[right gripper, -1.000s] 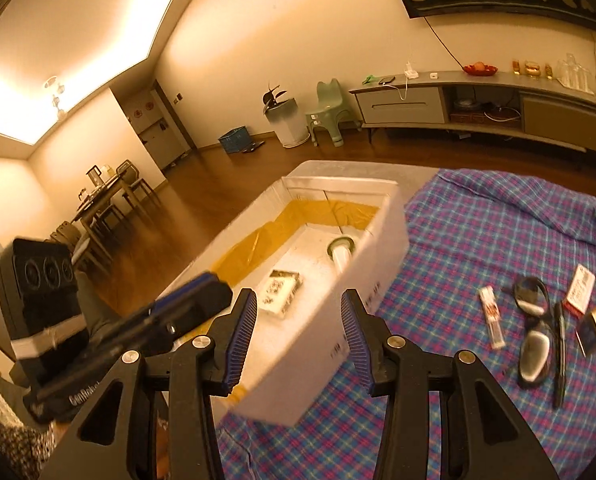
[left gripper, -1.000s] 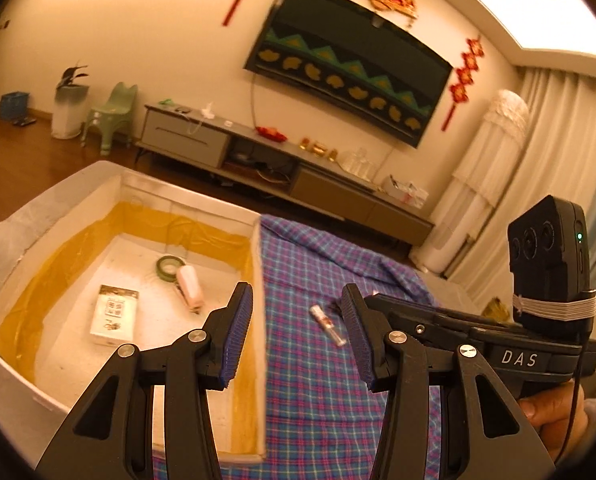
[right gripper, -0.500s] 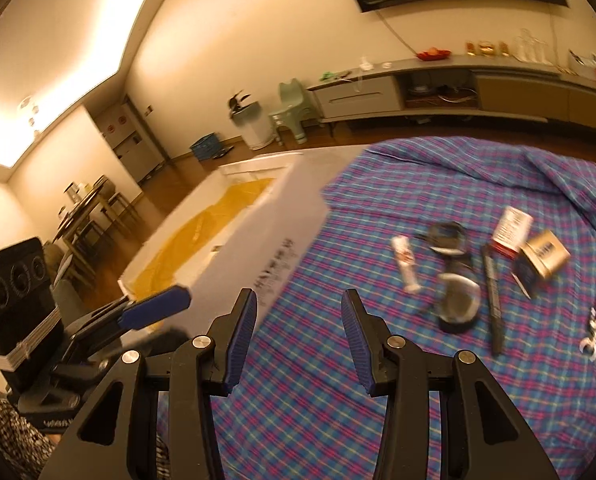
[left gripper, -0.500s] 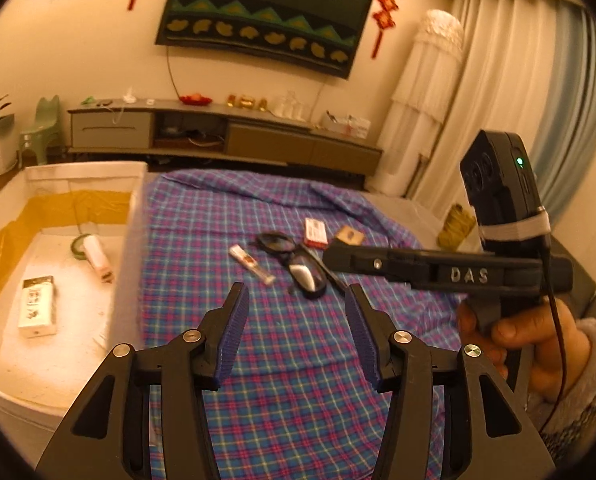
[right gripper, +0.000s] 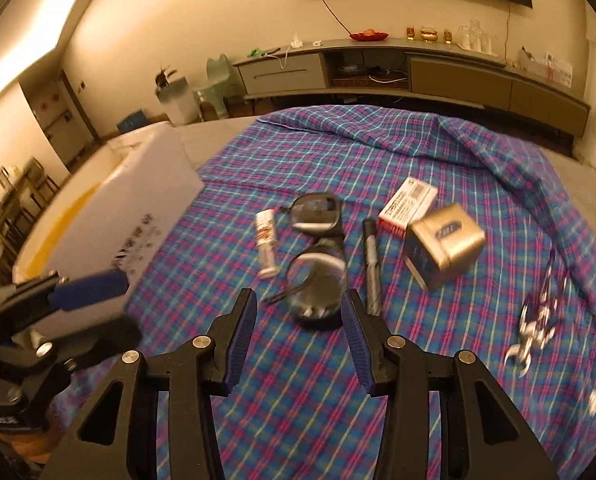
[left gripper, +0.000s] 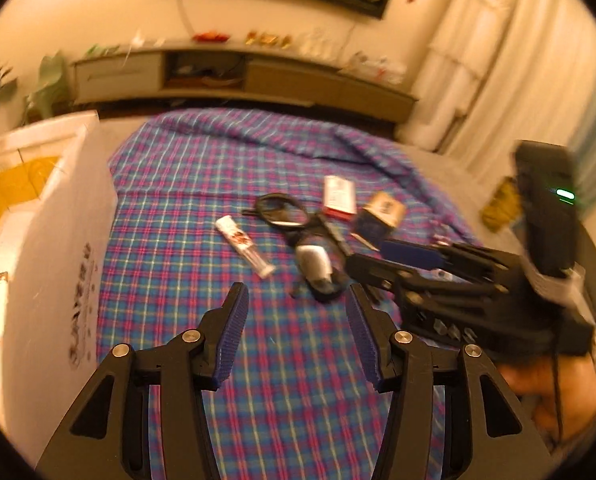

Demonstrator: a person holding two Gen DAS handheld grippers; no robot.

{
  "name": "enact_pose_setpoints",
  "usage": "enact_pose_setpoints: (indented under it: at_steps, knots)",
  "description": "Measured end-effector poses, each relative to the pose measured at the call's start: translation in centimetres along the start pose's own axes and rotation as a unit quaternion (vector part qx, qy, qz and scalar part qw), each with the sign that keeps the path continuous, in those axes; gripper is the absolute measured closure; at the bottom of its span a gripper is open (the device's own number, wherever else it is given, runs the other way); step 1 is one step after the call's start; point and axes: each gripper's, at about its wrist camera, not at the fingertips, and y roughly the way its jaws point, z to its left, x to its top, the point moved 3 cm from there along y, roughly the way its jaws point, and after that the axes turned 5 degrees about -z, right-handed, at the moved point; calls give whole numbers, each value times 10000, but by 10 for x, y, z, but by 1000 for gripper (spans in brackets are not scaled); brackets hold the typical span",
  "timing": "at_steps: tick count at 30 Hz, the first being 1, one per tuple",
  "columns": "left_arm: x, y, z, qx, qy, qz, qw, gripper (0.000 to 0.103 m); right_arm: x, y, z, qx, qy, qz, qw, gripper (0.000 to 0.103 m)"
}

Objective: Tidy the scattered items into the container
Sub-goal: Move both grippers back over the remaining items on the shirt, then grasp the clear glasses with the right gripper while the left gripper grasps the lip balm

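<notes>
Both claws empty and spread. Right claw (right gripper: 298, 334) is nearer the glasses (right gripper: 318, 264), frame centre just above its tips, long axis running away up-frame. Left claw (left gripper: 294, 334) hangs further back; box (left gripper: 58, 240) left.

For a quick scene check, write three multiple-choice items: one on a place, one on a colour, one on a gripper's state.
1. Where does the white tube lie?
A. in the box
B. on the plaid cloth, left of the glasses
C. on the gold box

2. What colour are the gripper pads?
A. blue
B. red
C. white

3. The right gripper is:
A. shut on the pen
B. shut on the tube
C. open, empty

Answers: B, the tube rests on the cloth beside the glasses; A, the ribbed pads are blue; C, nothing sits between its jaws.
</notes>
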Motion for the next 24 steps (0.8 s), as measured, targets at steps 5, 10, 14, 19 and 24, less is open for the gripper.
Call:
enact_pose_setpoints:
  at_steps: [5, 10, 14, 19, 24]
  knots:
    - [13, 51, 31, 469, -657, 319, 9962, 50, 20, 34, -2, -127, -214, 165, 9996, 57]
    - [17, 87, 45, 571, -845, 392, 9940, 50, 29, 76, -17, -284, -237, 434, 9984, 57]
    - [16, 105, 51, 763, -700, 447, 9936, 49, 30, 88, -27, -59, -153, 409, 9990, 58]
    - [15, 108, 46, 919, -119, 400, 9949, 51, 21, 98, -24, 168, -129, 671, 9975, 62]
    - [12, 104, 47, 805, -143, 576, 9950, 83, 17, 80, -24, 209, 202, 597, 9978, 76]
